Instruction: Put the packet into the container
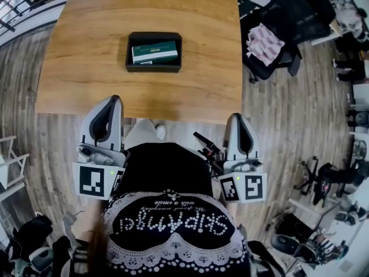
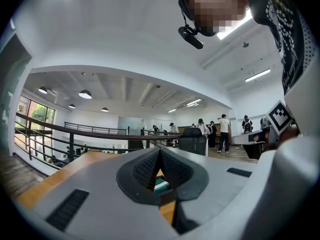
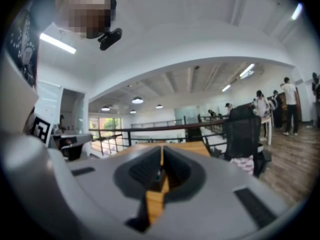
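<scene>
Packet (image 1: 154, 52) lies inside container (image 1: 129, 55) on desk (image 1: 86, 74); placement judged complete. Left claw (image 1: 113, 101) and right claw (image 1: 236, 119) closed, empty; no further move needed.

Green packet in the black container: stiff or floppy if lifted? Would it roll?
Probably stiff: the packet shows straight edges and square corners. Likely light, since it looks thin. It lies flat in the container, so rolling seems unlikely.

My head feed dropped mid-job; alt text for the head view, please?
A green packet lies inside a black container at the middle of a wooden table. The left gripper and right gripper, both shut and empty, are held short of the table's near edge, either side of the person's body.
</scene>
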Demonstrator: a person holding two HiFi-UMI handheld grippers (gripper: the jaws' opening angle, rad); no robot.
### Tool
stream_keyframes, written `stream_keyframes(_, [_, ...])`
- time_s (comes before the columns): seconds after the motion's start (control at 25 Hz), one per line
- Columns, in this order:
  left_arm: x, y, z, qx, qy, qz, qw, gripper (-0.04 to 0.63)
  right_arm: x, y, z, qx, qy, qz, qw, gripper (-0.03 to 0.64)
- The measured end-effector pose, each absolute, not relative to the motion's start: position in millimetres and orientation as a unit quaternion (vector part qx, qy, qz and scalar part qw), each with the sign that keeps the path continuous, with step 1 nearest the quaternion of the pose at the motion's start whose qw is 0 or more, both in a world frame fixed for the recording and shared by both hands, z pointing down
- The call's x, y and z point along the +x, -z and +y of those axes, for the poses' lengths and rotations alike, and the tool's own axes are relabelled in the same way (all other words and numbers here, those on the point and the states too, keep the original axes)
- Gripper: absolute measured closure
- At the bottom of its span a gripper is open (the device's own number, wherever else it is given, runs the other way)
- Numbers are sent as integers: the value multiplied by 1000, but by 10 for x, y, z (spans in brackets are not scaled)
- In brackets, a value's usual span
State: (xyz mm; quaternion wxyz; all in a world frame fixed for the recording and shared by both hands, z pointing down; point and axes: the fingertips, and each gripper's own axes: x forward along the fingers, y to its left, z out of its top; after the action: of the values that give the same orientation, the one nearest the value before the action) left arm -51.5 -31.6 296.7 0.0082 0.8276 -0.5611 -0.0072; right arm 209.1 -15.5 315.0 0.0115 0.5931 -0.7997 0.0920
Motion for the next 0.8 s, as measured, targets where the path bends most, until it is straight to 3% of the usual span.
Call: stream_keyframes(0.8, [-460, -3199, -396, 843, -27, -536, 40, 563, 2123, -3207, -247, 608, -97, -787, 33, 580])
